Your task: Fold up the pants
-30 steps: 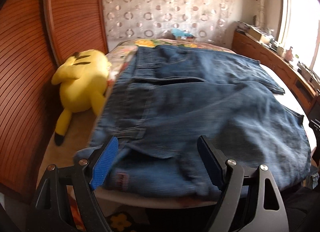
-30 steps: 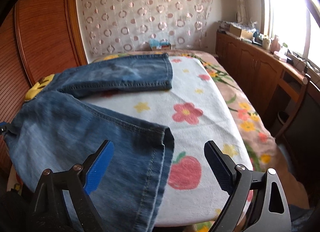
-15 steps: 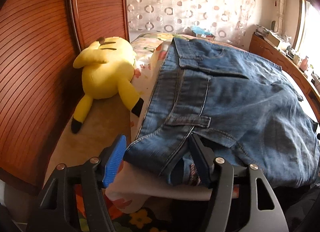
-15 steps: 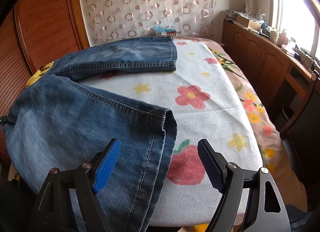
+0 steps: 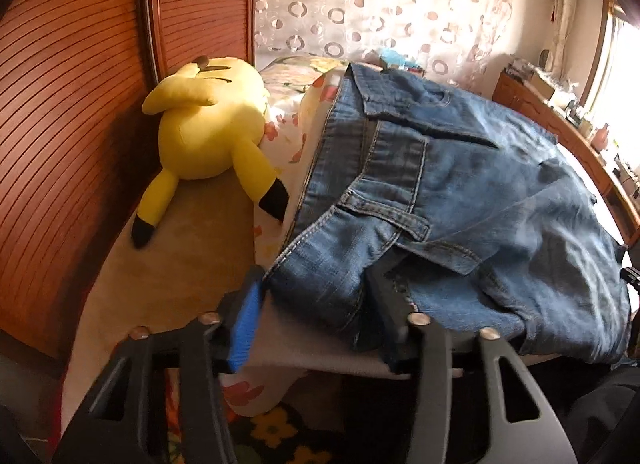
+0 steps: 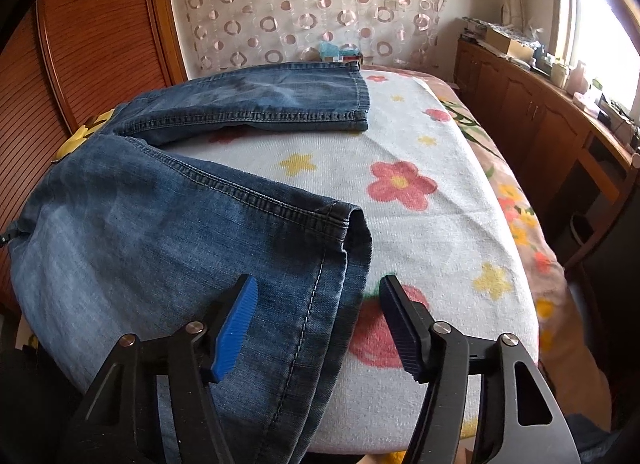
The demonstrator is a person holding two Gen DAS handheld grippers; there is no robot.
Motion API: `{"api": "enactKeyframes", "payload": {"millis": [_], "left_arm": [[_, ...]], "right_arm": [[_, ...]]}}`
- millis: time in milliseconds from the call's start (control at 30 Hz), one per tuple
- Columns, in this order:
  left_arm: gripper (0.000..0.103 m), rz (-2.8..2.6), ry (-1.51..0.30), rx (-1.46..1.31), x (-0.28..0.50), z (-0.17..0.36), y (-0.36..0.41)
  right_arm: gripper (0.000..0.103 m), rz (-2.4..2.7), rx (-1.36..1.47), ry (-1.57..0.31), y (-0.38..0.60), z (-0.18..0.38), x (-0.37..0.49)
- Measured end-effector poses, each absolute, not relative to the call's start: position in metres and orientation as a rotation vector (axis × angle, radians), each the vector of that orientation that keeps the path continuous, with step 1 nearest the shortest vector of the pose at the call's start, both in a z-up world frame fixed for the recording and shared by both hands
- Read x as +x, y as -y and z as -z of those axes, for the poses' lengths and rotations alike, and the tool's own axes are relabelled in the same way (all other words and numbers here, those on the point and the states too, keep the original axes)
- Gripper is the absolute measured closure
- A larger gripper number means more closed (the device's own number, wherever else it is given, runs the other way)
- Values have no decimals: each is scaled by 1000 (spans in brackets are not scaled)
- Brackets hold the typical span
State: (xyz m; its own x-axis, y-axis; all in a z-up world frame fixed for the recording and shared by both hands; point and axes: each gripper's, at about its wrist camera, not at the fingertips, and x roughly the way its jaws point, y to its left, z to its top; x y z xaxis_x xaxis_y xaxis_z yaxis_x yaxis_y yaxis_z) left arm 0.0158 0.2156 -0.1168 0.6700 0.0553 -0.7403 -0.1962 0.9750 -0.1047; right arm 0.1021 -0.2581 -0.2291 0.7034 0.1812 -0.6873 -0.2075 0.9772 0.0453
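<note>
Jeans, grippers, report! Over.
Left hand-held gripper closing round jeans waistband. Right hand-held gripper closing, near leg hem between jaws. Yellow plush toy alongside, clear.

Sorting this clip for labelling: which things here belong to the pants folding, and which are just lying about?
Part of the job:
- jeans
- left gripper, closing on the waistband corner
- right gripper, closing around the near leg hem

Just lying about:
- yellow plush toy
- flowered blanket
- clutter on the wooden cabinet

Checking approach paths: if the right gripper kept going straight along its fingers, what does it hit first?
Most likely the hem of the near jeans leg, already between the closing jaws of the right gripper. Just beyond lies the flowered bed cover. Depth is hard to judge through the fisheye.
</note>
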Motion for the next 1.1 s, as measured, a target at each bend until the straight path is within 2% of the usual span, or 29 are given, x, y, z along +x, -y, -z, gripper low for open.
{"api": "enactKeyframes", "payload": {"millis": [67, 233, 367, 533, 933, 1100], "left_arm": [[69, -133, -814, -183, 15, 114, -215], [84, -112, -782, -155, 12, 105, -206], [87, -93, -736, -150, 10, 86, -200], [88, -66, -666, -117, 11, 53, -187], [89, -14, -523, -26, 37, -19, -163], [89, -7, -508, -14, 52, -25, -155]], "right_arm": [[51, -215, -40, -756, 260, 228, 104], [86, -224, -56, -749, 261, 228, 100], [99, -271, -57, -739, 258, 223, 105], [101, -333, -9, -678, 265, 193, 96], [101, -462, -47, -454, 250, 83, 68], [101, -437, -106, -417, 237, 77, 87]]}}
